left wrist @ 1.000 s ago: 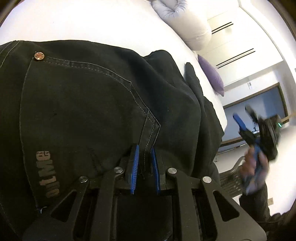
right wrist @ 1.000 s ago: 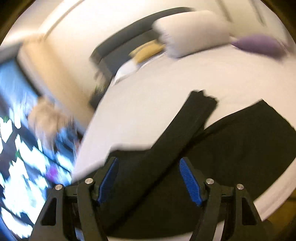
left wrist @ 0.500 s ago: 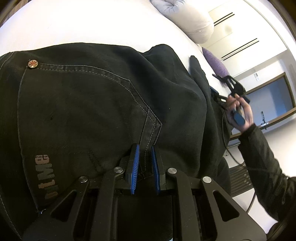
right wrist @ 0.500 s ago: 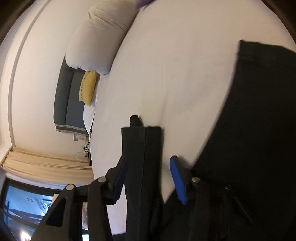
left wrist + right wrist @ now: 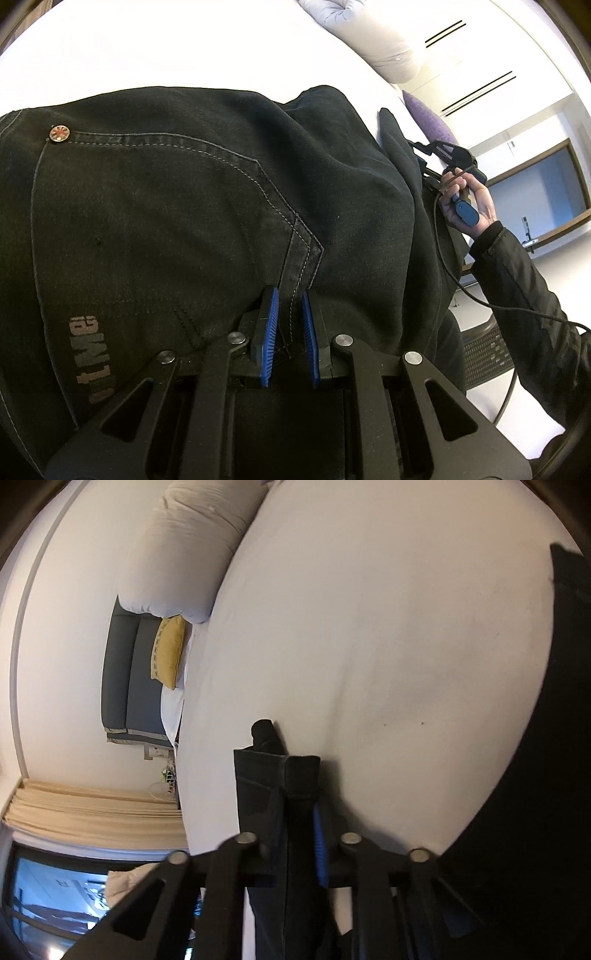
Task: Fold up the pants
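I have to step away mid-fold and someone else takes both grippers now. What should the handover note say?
Left gripper: shut on the black pants at the seat, by the back pocket seam.
Right gripper: jaws have just been closing, now shut on the pant leg hem.
Pants lie spread on the white bed.
Done: both ends gripped.
Left: likely carry the hem over toward the waist, then fold again.

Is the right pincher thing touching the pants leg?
Touching. In the right wrist view, the right gripper, whose jaws have just been closing, pinches the hem of the pants leg.
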### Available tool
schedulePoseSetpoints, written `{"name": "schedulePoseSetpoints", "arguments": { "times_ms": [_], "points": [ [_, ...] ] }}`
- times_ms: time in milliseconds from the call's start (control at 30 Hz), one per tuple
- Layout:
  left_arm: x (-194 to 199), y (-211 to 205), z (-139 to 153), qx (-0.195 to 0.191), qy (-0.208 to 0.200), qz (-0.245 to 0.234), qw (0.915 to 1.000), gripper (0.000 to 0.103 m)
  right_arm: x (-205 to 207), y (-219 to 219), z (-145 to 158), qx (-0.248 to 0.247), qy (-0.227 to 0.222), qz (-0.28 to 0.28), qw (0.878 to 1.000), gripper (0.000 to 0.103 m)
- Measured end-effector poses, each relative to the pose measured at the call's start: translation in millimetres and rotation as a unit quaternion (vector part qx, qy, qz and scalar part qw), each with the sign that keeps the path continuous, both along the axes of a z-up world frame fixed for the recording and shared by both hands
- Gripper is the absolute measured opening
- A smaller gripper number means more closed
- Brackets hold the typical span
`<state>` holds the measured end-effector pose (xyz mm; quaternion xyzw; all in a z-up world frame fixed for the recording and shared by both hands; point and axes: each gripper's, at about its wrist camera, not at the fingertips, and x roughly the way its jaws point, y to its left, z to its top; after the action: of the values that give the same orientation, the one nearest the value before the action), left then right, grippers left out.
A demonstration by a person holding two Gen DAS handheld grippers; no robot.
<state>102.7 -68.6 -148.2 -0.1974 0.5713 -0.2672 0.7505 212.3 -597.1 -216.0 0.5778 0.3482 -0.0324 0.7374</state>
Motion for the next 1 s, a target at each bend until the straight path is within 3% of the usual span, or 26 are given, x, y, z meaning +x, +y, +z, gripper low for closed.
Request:
{"name": "schedulePoseSetpoints", "arguments": {
  "times_ms": [267, 500, 567, 700, 767, 933, 1000],
  "points": [
    [1.1, 8.9, 0.7, 0.001, -0.003, 0.0, 1.0, 0.014, -42.6, -17.4, 41.7, -0.062, -0.018, -0.05, 0.997, 0.008],
    [1.1, 8.5, -0.3, -0.001, -0.001, 0.001, 1.0, 0.014, -137.8, -50.2, 72.8, -0.084, -0.059, -0.137, 0.985, 0.007],
    [2.0, 10.0, -0.4, -0.003, 0.002, 0.003, 1.0, 0.014, -169.2, -59.6, 68.0, -0.091, -0.053, -0.163, 0.981, 0.007],
    [4.5, 13.2, 0.2, -0.002, 0.007, 0.006, 1.0, 0.014, -208.5, -76.0, 24.9, -0.06, -0.005, -0.191, 0.98, 0.007],
    [5.6, 15.3, 0.6, -0.004, 0.011, 0.009, 0.9999, 0.014, -217.3, -77.3, 12.0, -0.039, -0.018, -0.197, 0.979, 0.007],
    [7.4, 18.1, 2.5, 0.0, 0.014, 0.017, 0.9998, 0.014, -217.0, -76.3, 11.5, -0.021, -0.043, -0.191, 0.98, 0.017],
    [7.9, 19.3, 3.1, 0.002, 0.016, 0.018, 0.9997, 0.014, -218.0, -76.8, 15.8, -0.044, -0.034, -0.181, 0.982, 0.007]
  ]
}}
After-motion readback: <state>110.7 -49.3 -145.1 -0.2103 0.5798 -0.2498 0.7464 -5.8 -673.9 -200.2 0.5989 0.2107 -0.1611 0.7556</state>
